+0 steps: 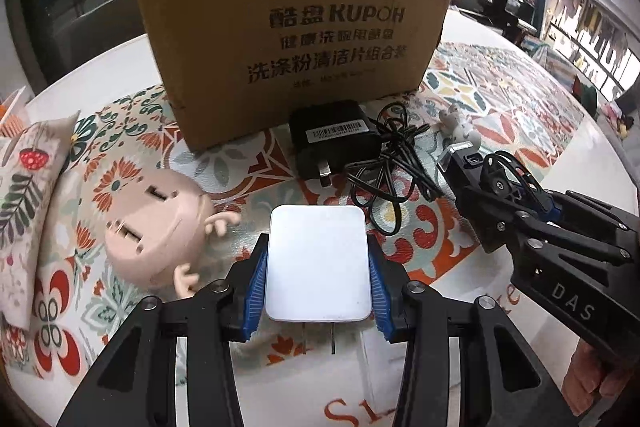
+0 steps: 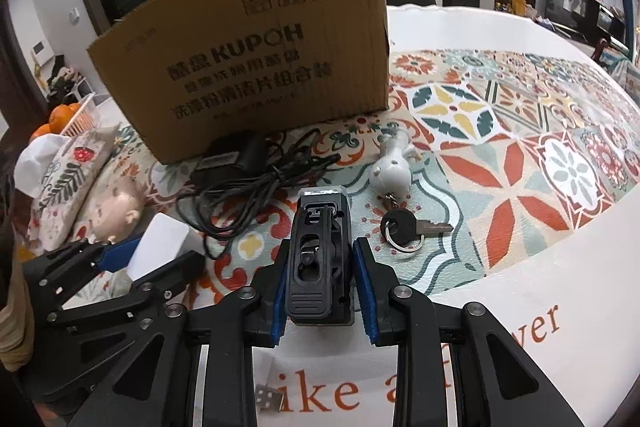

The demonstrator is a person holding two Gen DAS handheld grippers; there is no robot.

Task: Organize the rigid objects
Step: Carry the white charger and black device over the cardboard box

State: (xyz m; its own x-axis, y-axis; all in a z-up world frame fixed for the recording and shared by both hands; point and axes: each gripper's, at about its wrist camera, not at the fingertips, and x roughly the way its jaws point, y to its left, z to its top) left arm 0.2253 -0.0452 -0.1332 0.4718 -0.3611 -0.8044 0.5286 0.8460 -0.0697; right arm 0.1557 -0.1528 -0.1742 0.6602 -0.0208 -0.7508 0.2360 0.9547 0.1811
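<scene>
My left gripper (image 1: pixel 318 267) is shut on a white plug adapter (image 1: pixel 318 263), held above the patterned tablecloth; it also shows in the right wrist view (image 2: pixel 158 247). My right gripper (image 2: pixel 320 267) is shut on a black device with a clip (image 2: pixel 318 259), seen from the left wrist at right (image 1: pixel 476 171). A tall cardboard box (image 1: pixel 296 27) stands behind, also in the right wrist view (image 2: pixel 256 59). In front of it lie a black power adapter with tangled cable (image 1: pixel 334 143), a small white figurine keychain (image 2: pixel 390 169) and a black-headed key (image 2: pixel 404 223).
A doll head (image 1: pixel 156 227) lies left of my left gripper. A floral cushion (image 1: pixel 28 195) lies at the far left, with a white basket of oranges (image 2: pixel 64 119) behind it. A small metal part (image 2: pixel 267 397) lies near the table's front edge.
</scene>
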